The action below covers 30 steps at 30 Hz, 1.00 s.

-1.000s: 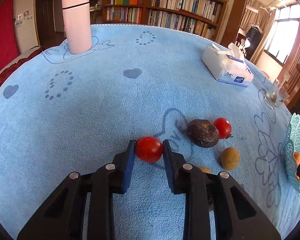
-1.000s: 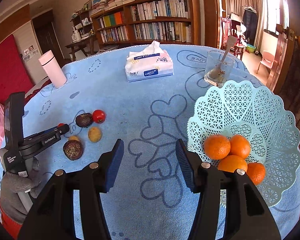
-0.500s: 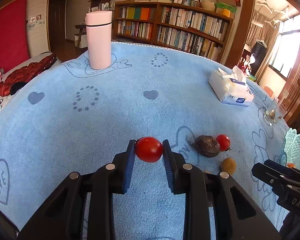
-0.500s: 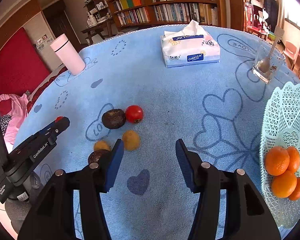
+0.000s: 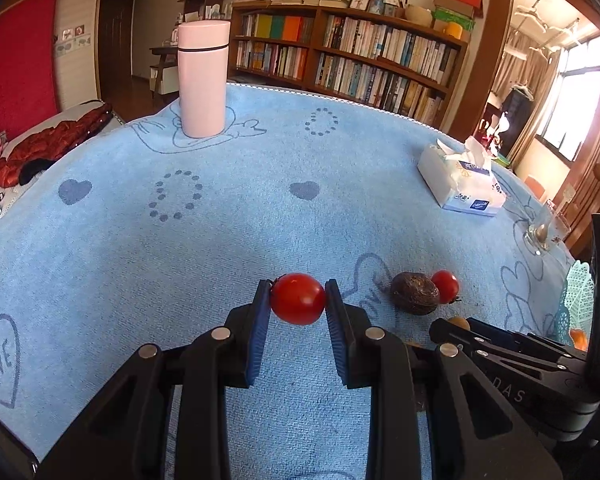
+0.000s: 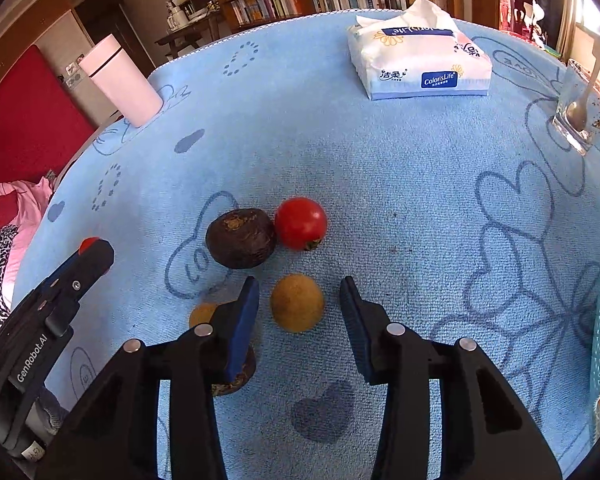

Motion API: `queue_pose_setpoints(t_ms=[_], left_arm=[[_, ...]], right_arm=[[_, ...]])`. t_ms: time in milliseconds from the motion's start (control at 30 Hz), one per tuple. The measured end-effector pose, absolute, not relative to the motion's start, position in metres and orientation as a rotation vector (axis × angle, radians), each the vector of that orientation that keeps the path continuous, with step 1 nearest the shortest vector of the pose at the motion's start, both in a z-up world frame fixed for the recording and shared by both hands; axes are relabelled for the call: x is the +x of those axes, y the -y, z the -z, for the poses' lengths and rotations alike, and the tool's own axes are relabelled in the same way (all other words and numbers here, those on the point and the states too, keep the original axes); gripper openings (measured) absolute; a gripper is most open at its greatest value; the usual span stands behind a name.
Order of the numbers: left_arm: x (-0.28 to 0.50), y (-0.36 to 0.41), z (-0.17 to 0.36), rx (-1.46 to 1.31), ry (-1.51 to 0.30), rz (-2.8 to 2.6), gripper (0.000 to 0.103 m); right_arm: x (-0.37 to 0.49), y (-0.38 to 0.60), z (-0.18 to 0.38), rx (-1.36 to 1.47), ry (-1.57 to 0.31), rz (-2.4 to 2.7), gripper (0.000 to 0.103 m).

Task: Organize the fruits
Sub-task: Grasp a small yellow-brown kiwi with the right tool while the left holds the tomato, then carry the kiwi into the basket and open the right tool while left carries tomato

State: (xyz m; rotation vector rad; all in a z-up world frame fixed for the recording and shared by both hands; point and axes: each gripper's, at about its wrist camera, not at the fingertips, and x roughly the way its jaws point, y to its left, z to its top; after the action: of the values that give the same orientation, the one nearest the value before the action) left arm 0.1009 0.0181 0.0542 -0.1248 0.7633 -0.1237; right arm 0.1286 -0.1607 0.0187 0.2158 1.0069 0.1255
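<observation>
Blue heart-print towel over table. Left view: left gripper clamped on tomato, lifted; keep steady. Right view: right gripper closing around untouched yellow-brown fruit; dark fruit at 11 o'clock; centre before squeezing.

We see a table under a blue cloth. On it rest a pink flask, a tissue pack, a glass, a lace basket, a tomato touching a dark fruit, and a yellowish fruit.
</observation>
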Motion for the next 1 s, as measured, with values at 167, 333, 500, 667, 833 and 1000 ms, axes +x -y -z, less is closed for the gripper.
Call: queue_pose_setpoints(t_ms=[167,333,500,667,833,1000], left_arm=[[0.1,-0.018,-0.054,-0.126,-0.763,0.128,0.028],[0.097,-0.014,-0.055,-0.117,-0.759,0.138,0.028],[0.094,-0.009,-0.056,-0.104,-0.756,0.153,0.028],[0.092,-0.003,-0.056,-0.09,-0.753,0.165,0.028],[0.089,0.006,-0.057,-0.071,-0.746,0.181,0.028],[0.085,0.013,-0.057,-0.05,-0.741,0.193,0.028]], right_arm=[[0.122,0.162,-0.021,0.21,-1.004,-0.128,0.027],[0.11,0.164,-0.031,0.164,-0.965,-0.099,0.027],[0.098,0.171,-0.043,0.14,-0.927,-0.069,0.027],[0.083,0.175,-0.056,0.066,-0.865,0.001,0.027],[0.07,0.182,-0.066,0.031,-0.823,0.044,0.027],[0.058,0.195,-0.071,0.02,-0.801,0.083,0.027]])
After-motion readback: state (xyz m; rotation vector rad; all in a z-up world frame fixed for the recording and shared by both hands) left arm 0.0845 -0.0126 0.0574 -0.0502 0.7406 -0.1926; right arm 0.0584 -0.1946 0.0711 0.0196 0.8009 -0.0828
